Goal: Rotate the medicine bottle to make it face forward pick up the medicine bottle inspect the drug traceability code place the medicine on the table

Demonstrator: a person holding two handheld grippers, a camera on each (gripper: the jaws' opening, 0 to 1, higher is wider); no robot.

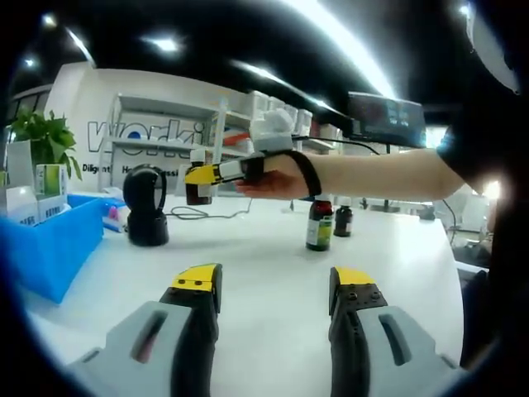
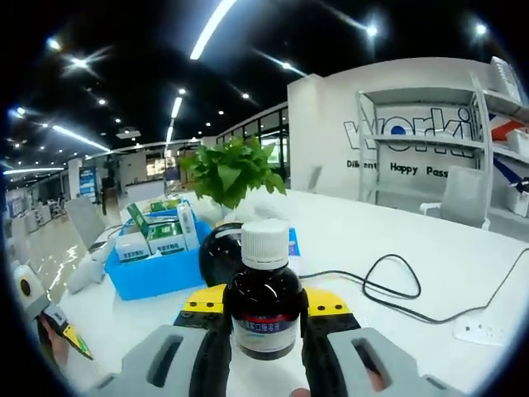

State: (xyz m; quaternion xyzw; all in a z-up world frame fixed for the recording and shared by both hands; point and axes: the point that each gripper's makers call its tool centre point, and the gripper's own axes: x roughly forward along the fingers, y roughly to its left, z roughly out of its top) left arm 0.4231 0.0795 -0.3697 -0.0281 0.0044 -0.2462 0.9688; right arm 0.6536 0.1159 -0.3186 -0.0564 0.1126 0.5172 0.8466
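The right claw (image 2: 264, 331) grips a dark medicine bottle (image 2: 264, 306) — raised above the white worktop (image 1: 264, 256) — while the left claw (image 1: 273, 289) gapes wide, empty.

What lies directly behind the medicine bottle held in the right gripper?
Behind the medicine bottle sits a black rounded device, mostly covered by the bottle; beyond it, a leafy plant.

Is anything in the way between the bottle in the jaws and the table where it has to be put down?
Nothing visible is. The right gripper holds the dark brown medicine bottle with a white cap above the white table. The black round scanner and black cable lie off to the sides.
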